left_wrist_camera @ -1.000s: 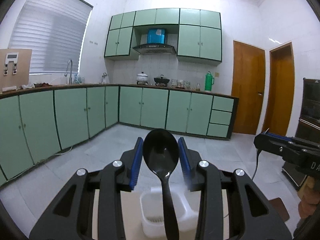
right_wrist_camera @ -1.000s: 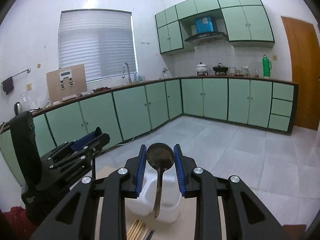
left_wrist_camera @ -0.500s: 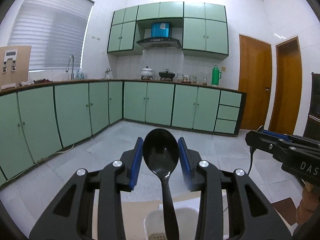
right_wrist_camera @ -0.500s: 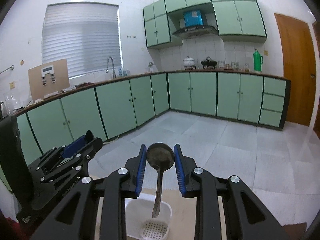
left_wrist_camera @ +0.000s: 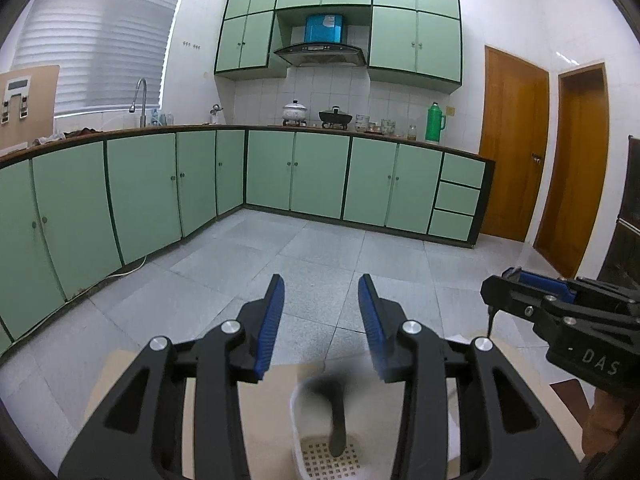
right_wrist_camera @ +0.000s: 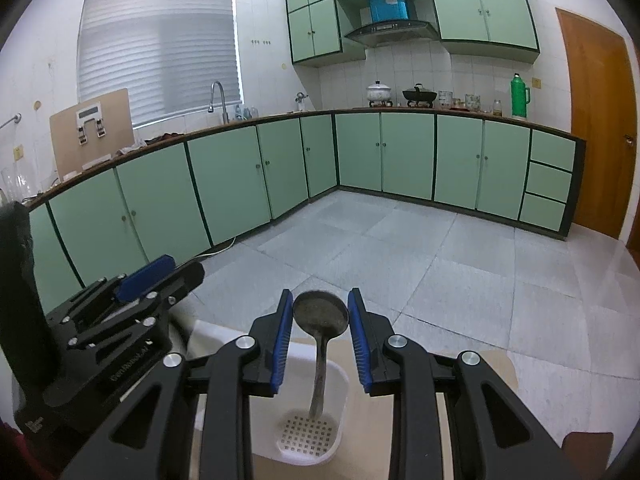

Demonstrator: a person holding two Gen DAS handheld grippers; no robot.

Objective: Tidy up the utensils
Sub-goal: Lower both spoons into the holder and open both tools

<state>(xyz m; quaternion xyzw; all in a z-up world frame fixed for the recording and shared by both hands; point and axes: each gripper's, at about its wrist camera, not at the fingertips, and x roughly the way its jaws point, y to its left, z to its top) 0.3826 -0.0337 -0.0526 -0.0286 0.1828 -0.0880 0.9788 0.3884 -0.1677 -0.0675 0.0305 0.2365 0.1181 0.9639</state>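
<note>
Left hand-held gripper (left_wrist_camera: 321, 320) agape; blurred, seemingly black spoon (left_wrist_camera: 334, 412) in holder (left_wrist_camera: 298, 432).

Both wrist views look forward along own fingers, close above white holder (left_wrist_camera: 298, 420) (right_wrist_camera: 340, 396) on table, facing green cabinets (left_wrist_camera: 320, 176) (right_wrist_camera: 384, 156). Each view catches other gripper at frame edge; both share holder, kitchen.

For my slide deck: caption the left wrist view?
Open left gripper above black spoon, blurred, in white utensil holder.
</note>
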